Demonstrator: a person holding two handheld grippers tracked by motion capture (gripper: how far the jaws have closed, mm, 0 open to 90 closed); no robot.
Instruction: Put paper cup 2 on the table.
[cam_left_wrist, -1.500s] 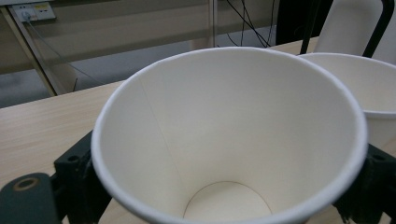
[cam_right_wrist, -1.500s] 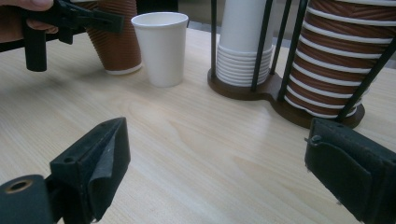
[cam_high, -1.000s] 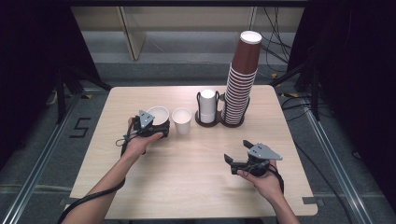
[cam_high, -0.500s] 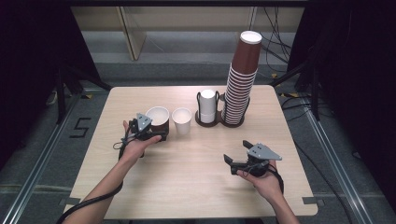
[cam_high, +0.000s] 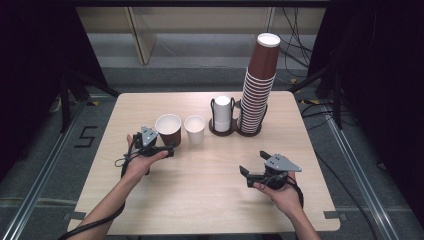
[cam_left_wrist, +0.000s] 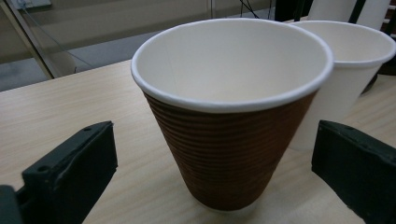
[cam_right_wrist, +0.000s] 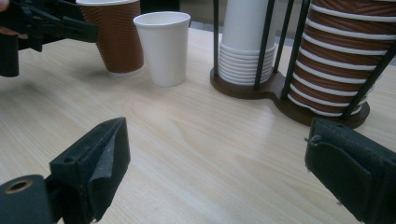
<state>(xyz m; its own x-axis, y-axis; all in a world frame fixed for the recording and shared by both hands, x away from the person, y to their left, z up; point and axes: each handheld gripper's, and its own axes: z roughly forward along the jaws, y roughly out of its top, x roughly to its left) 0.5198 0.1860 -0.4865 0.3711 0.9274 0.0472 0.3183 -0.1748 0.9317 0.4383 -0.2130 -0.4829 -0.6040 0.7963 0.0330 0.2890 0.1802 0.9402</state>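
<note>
Here the brown cup (cam_high: 168, 129) is being left standing upright on the wooden table (cam_high: 200, 200), just beside the white cup (cam_high: 194, 129) on its right. The left gripper (cam_high: 167, 150) is being held just in front of the brown cup; its jaws have just been opening and are spread wide, one on each side of the cup, with a clear gap to its ribbed wall, so nothing is being gripped. Judging from this, the cup is being released where it stands, close enough to the white one for the pair to be handled together.

The right gripper (cam_high: 252, 165) is being kept well apart, low over the near right part of the table, with its jaws open and nothing between them, probably waiting for its turn.

Behind the two cups, a dark rack (cam_high: 235, 131) is being used to keep a short stack of white cups (cam_high: 222, 114) and a tall stack of brown cups (cam_high: 256, 85) upright. The pale table is being surrounded by grey floor, cables and dark hangings.
</note>
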